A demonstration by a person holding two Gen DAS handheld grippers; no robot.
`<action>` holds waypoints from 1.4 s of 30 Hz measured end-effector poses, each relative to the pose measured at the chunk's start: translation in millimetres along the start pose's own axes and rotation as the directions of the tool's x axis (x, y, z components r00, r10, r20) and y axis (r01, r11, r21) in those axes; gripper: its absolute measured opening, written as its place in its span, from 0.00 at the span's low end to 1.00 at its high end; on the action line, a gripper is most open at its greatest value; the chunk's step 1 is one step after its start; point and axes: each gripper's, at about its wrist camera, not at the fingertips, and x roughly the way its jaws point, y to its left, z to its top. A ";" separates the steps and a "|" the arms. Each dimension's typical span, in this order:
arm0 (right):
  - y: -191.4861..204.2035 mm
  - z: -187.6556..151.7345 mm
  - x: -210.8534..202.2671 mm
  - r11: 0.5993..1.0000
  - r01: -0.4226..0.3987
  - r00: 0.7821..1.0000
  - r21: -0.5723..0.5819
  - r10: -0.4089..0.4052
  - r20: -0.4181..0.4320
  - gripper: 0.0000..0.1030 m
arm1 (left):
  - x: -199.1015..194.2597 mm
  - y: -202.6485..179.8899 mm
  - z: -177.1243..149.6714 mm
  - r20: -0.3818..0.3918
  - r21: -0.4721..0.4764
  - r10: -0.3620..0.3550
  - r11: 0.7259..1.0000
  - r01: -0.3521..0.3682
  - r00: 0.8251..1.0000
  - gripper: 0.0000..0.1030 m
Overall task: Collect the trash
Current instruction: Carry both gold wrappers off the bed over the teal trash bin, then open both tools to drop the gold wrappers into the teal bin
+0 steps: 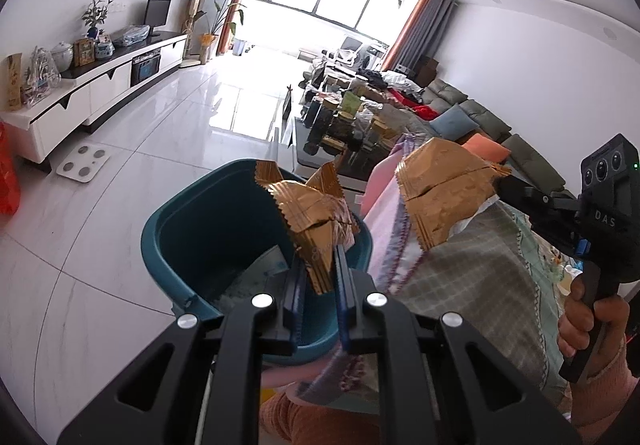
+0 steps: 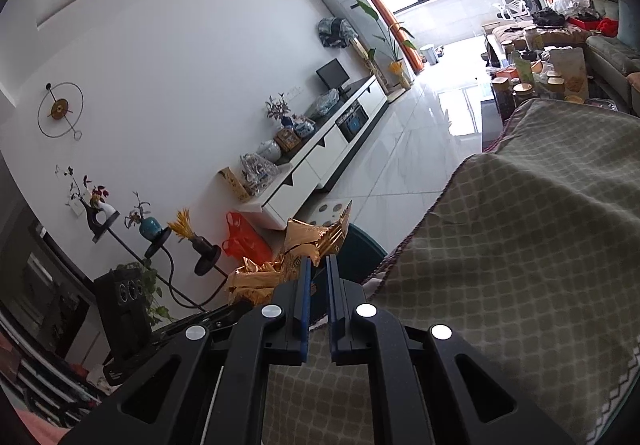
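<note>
In the left wrist view my left gripper (image 1: pixel 319 255) is shut on a crumpled gold wrapper (image 1: pixel 316 221), held over the near rim of a teal bin (image 1: pixel 224 229) on the floor. Paper scraps lie inside the bin. To the right, my right gripper (image 1: pixel 505 181), held by a hand (image 1: pixel 580 309), pinches a second, larger gold wrapper (image 1: pixel 440 185) above the table edge. In the right wrist view the right gripper (image 2: pixel 319 259) is shut on its gold wrapper (image 2: pixel 316 237). The teal bin (image 2: pixel 360 249) shows just behind it. The left gripper (image 2: pixel 230 311) with its wrapper (image 2: pixel 252 281) is at lower left.
A table with a checked cloth (image 2: pixel 520 245) fills the right side, its edge next to the bin. A white TV cabinet (image 1: pixel 100 85), a bathroom scale (image 1: pixel 82 161) and an orange bag (image 2: pixel 244 241) stand on the tiled floor. A cluttered coffee table (image 1: pixel 352 117) and a sofa (image 1: pixel 480 117) lie beyond.
</note>
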 end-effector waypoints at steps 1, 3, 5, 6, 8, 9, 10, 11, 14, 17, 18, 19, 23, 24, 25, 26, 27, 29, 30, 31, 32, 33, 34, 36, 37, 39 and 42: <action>1.0 0.2 4.1 1.000 0.003 1.000 -0.003 -0.003 -0.008 0.07 | 1.8 2.1 0.2 -0.005 -0.006 0.004 1.000 -0.004 1.000 0.14; 2.7 0.0 10.6 1.000 0.008 1.000 -0.007 -0.008 -0.019 0.07 | 5.7 5.8 1.8 -0.012 -0.014 0.015 1.000 -0.015 1.000 0.14; 3.9 0.9 17.2 1.000 0.013 0.999 -0.009 -0.014 -0.029 0.07 | 8.8 6.8 0.0 -0.018 -0.019 0.023 1.000 -0.024 1.000 0.14; 4.4 0.5 21.1 1.000 0.017 0.999 -0.011 -0.017 -0.036 0.07 | 10.1 7.7 0.3 -0.021 -0.019 0.026 0.999 -0.027 0.999 0.14; 4.7 0.0 26.8 1.000 0.023 0.999 -0.011 -0.023 -0.047 0.07 | 13.2 9.4 0.5 -0.027 -0.022 0.034 0.999 -0.035 0.999 0.14; 4.9 -0.4 30.2 1.000 0.026 0.998 -0.013 -0.026 -0.053 0.07 | 15.2 10.9 0.9 -0.032 -0.027 0.036 0.999 -0.037 0.999 0.14; 4.8 -0.7 33.6 0.999 0.031 0.998 -0.011 -0.032 -0.059 0.07 | 16.7 11.4 1.8 -0.035 -0.029 0.036 0.999 -0.037 0.999 0.14; 4.1 -0.6 35.9 0.999 0.033 0.997 -0.009 -0.034 -0.064 0.07 | 18.7 11.2 2.0 -0.038 -0.031 0.042 0.999 -0.043 0.998 0.14; 7.0 -0.7 45.6 0.999 0.050 0.995 -0.011 -0.050 -0.082 0.07 | 24.4 11.6 1.9 -0.049 -0.039 0.049 0.998 -0.051 0.998 0.15; 8.5 -1.3 54.6 0.998 0.063 0.993 -0.018 -0.064 -0.099 0.07 | 29.9 13.5 3.7 -0.059 -0.048 0.054 0.997 -0.057 0.997 0.15; 8.8 -0.5 56.7 0.998 0.065 0.992 -0.019 -0.066 -0.103 0.07 | 31.1 14.4 3.4 -0.061 -0.052 0.056 0.997 -0.059 0.997 0.15; 8.8 -1.3 58.2 0.997 0.068 0.992 -0.020 -0.070 -0.106 0.07 | 33.1 15.7 4.0 -0.064 -0.058 0.054 0.997 -0.058 0.996 0.15; 9.8 -2.8 66.9 0.997 0.081 0.989 -0.020 -0.083 -0.120 0.09 | 40.3 19.2 3.9 -0.073 -0.080 0.051 0.995 -0.057 0.996 0.16; 10.2 -3.6 68.5 0.996 0.083 0.989 -0.018 -0.085 -0.123 0.09 | 42.4 19.6 4.0 -0.075 -0.084 0.051 0.995 -0.057 0.996 0.16; 10.0 -4.2 70.1 0.997 0.082 0.988 -0.016 -0.083 -0.127 0.09 | 44.5 20.0 3.2 -0.078 -0.088 0.049 0.995 -0.056 0.996 0.16; 10.4 -4.3 71.6 0.996 0.083 0.988 -0.015 -0.084 -0.129 0.09 | 46.4 21.4 4.0 -0.081 -0.090 0.048 0.994 -0.055 0.996 0.16; 11.0 -4.8 72.7 0.996 0.085 0.988 -0.018 -0.087 -0.131 0.09 | 46.7 22.3 3.8 -0.081 -0.091 0.048 0.994 -0.055 0.996 0.17; 11.6 -5.8 73.4 0.996 0.084 0.987 -0.018 -0.085 -0.135 0.10 | 48.0 23.0 3.2 -0.083 -0.093 0.049 0.994 -0.057 0.995 0.18; 12.7 -6.5 72.4 0.996 0.084 0.988 -0.019 -0.086 -0.132 0.10 | 48.4 22.6 3.1 -0.083 -0.096 0.046 0.994 -0.054 0.995 0.18; 12.7 -6.6 70.9 0.996 0.084 0.988 -0.021 -0.086 -0.131 0.10 | 47.1 21.9 2.0 -0.081 -0.097 0.043 0.994 -0.051 0.996 0.18; 11.4 -5.9 68.3 0.996 0.084 0.988 -0.023 -0.086 -0.128 0.10 | 46.5 21.0 1.4 -0.079 -0.096 0.043 0.994 -0.050 0.996 0.18; 9.5 -4.7 65.1 0.996 0.082 0.989 -0.021 -0.084 -0.125 0.10 | 45.4 19.9 1.4 -0.075 -0.094 0.044 0.994 -0.051 0.996 0.18; 9.4 -4.6 62.8 0.997 0.080 0.989 -0.019 -0.081 -0.122 0.10 | 43.9 22.8 1.7 -0.073 -0.093 0.040 0.995 -0.046 0.997 0.18; 8.4 -4.4 55.4 0.997 0.076 0.991 -0.018 -0.078 -0.113 0.13 | 41.6 23.5 2.9 -0.066 -0.090 0.029 0.995 -0.035 0.997 0.18; 9.1 -4.8 52.4 0.997 0.077 0.991 -0.018 -0.079 -0.106 0.17 | 40.1 22.6 2.2 -0.062 -0.086 0.027 0.996 -0.032 0.998 0.18; 8.1 -4.3 42.3 0.997 0.069 0.993 -0.017 -0.070 -0.092 0.19 | 36.8 18.0 2.4 -0.051 -0.072 0.020 0.997 -0.024 0.998 0.20; 9.3 -5.0 22.1 0.997 0.074 0.995 -0.039 -0.076 -0.061 0.20 | 30.4 4.8 3.1 -0.030 -0.040 0.006 0.999 -0.008 1.000 0.22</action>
